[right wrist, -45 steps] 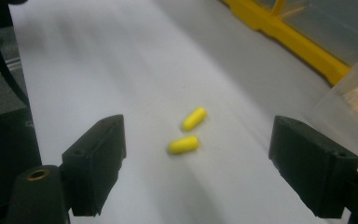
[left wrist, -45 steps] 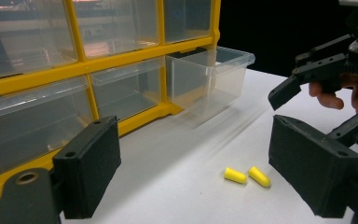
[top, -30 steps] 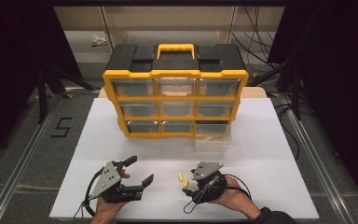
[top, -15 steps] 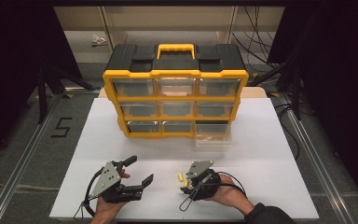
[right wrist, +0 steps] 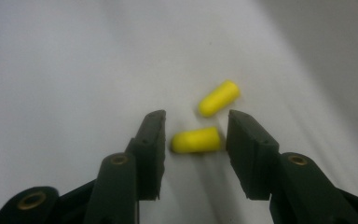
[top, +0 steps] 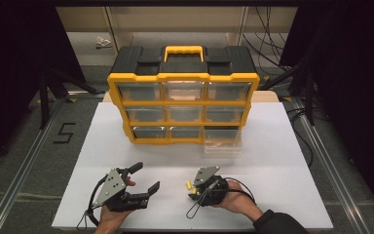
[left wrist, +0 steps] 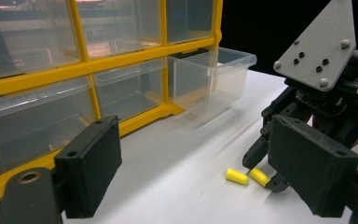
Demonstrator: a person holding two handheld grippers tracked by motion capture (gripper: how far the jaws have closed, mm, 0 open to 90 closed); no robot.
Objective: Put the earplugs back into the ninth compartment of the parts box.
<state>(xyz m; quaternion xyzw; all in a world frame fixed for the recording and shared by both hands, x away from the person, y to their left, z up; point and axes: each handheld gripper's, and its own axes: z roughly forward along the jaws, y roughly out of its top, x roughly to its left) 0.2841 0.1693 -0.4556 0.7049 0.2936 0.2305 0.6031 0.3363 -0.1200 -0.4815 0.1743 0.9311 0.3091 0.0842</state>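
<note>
On the white worktop (top: 272, 161), the right gripper (right wrist: 193, 140), fingers closing but not yet touching, straddles the nearer yellow earplug (right wrist: 196, 140) for pickup, its twin (right wrist: 219, 98) at 1 o'clock; the left gripper (top: 143, 180) idles, fingers spread.

Left hand-held gripper (top: 141, 187): black frame, two flat black rectangular pads (left wrist: 91, 170), brass-coloured pivot rivets, a grey three-cornered plate on top, and a thin black cable looping at the near left. Right hand-held gripper (top: 193, 187): same black build, its grey plate studded with dark screws, black cable trailing right. Dark sleeve (top: 282, 224) on the right forearm.
</note>
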